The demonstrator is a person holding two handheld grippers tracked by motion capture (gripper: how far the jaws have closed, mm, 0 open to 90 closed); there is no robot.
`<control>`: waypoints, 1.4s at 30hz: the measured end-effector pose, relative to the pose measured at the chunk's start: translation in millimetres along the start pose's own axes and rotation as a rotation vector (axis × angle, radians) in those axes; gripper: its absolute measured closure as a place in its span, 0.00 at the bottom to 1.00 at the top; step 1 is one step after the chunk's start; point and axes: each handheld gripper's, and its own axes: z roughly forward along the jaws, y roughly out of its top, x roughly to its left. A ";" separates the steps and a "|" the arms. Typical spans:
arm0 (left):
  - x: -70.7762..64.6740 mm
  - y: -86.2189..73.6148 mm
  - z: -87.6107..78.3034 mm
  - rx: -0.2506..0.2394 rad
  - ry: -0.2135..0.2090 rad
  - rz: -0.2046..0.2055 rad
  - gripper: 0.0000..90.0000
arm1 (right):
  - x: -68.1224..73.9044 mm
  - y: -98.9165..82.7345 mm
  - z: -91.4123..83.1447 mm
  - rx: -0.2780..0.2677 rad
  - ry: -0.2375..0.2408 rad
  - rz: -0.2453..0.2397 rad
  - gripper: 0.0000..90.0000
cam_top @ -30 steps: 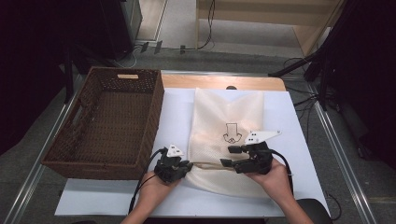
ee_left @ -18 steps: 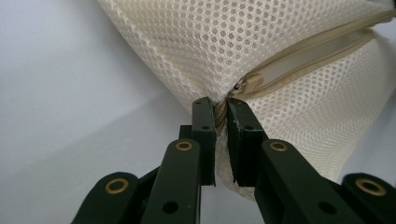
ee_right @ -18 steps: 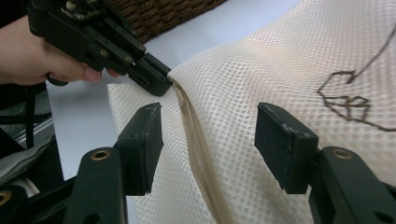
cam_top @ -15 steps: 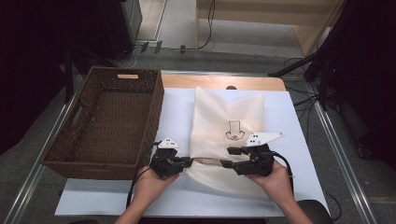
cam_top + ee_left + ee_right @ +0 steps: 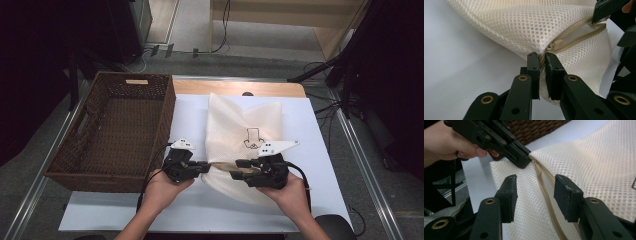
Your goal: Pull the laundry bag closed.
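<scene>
Lying on the white table [image 5: 310, 130] just right of the wicker basket [image 5: 115, 130], the cream mesh laundry bag [image 5: 240, 125] has its near edge lifted off the surface between the two grippers. The left gripper [image 5: 542, 61] is clamped tight on the bag's corner, its jaws pinching the mesh and the tan zipper tape just beside the zipper pull [image 5: 555, 45]. In the high view that gripper [image 5: 202, 167] sits at the bag's near left corner, next to the basket's front corner. The right gripper [image 5: 535, 191] has just been closing, and its jaws stand about half apart with the zipper [image 5: 546, 195] running up between them; the pads do not appear to press on the mesh, though the fabric bulges close to both. A small printed figure [image 5: 252, 139] marks the bag's top face.
</scene>
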 end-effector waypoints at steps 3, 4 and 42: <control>2.1 -2.1 0.7 -0.012 -0.009 -0.007 0.92 | 1.9 3.1 2.9 0.000 0.008 0.010 0.62; 2.5 -2.5 0.4 -0.014 -0.009 -0.008 0.92 | 2.8 4.1 5.3 0.007 0.009 0.010 0.63; 2.4 -7.4 4.3 -0.039 -0.027 -0.013 0.92 | -11.7 5.2 59.1 0.108 0.023 0.044 0.65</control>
